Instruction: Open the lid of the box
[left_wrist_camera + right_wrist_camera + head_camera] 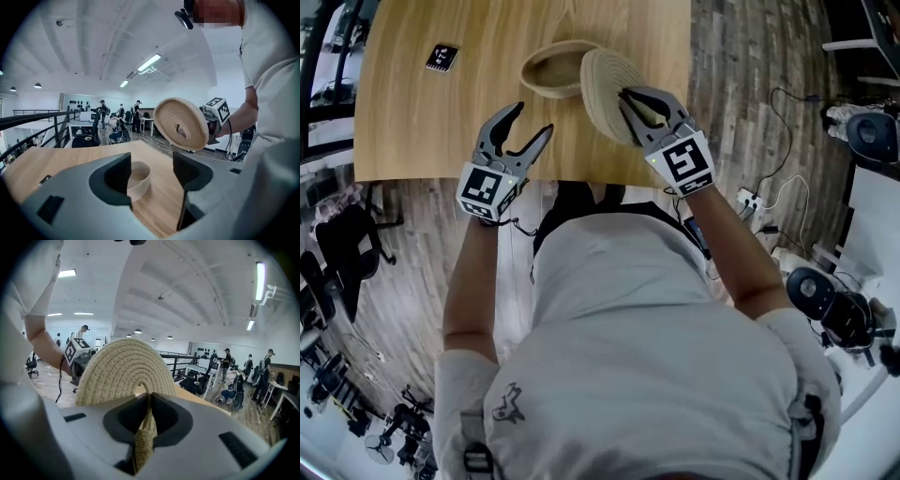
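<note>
My R gripper [625, 99] jaws are clamped on the lid [602, 80] rim, lid held up on edge. L gripper [535, 118] jaws apart, empty. Box [546, 91] sits open on table [422, 122], btwn both grippers.

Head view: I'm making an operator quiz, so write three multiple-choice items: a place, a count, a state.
1. Where is the round beige woven-rope lid? A) on the basket B) flat on the table C) held in the air
2. How many hand-held grippers grip something? A) none B) one C) two
3. The oval beige woven-rope basket is: A) uncovered B) covered C) overturned
Answers: 1 C, the right hand-held gripper holds it tilted in the air; 2 B, only the right is shut, the left hand-held gripper stands open and empty; 3 A, on the light wooden table, its hollow inside shows.
</note>
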{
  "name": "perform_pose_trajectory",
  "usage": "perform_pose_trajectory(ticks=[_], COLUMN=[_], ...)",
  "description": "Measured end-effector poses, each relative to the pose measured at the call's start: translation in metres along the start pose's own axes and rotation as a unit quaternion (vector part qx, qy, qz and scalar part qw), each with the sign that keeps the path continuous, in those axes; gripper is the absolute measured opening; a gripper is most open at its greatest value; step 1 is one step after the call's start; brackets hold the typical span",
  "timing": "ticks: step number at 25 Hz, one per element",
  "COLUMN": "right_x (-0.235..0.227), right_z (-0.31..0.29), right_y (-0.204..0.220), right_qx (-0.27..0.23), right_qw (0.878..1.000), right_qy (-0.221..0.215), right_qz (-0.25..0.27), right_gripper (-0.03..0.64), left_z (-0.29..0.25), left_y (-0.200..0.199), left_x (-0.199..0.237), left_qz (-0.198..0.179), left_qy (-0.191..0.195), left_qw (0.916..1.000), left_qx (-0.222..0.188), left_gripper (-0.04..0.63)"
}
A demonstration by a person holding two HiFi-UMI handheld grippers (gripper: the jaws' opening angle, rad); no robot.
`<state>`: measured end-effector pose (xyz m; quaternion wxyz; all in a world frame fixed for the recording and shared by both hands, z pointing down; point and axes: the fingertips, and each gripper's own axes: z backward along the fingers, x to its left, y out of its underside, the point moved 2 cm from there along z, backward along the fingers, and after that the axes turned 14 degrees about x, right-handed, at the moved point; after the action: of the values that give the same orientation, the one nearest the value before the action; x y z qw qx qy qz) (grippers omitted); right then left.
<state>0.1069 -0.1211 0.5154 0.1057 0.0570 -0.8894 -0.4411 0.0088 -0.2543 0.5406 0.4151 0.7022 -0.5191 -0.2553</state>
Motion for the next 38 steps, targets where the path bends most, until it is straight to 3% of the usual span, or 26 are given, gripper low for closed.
perform_pose_trajectory(ticks=[4,7,16,21,28,38], right_x=[0.009,0.015,0.019,0.028,0.046,0.077], right_z=[0.036,0.058,0.099,0.116,0.122,0.12], right_y=[-0.006,-0.008,0.002,0.006,-0.003,-0.027], right_qx=[-0.027,-0.043,-0.067,-0.078,-0.092,-0.089], right_qw=[1.0,0.999,0.998,0.996,0.994,0.995], right_qy=[-0.003,-0.012,-0.019,-0.034,-0.051,-0.038], right_qz=[-0.01,-0.011,-0.009,-0.01,-0.006,-0.018], right_gripper=[0.035,0.035,0.037,0.037,0.037,0.037], left_z=[0.014,0.021,0.036,0.052,0.075,0.119], left_y=[-0.023,-0.036,-0.047,-0.053,-0.053,-0.045], left_x=[-0.03,-0.051,-0.093,-0.116,-0.129,-0.114], left_qz=[0.021,0.016,0.036,0.065,0.061,0.06], left_qy=[-0.011,-0.033,-0.091,-0.113,-0.12,-0.1], left_qw=[0.9993,0.9985,0.9942,0.9897,0.9891,0.991], left_qx=[-0.029,-0.04,-0.045,-0.059,-0.06,-0.067], left_gripper=[0.281,0.275,0.192,0.123,0.02,0.006])
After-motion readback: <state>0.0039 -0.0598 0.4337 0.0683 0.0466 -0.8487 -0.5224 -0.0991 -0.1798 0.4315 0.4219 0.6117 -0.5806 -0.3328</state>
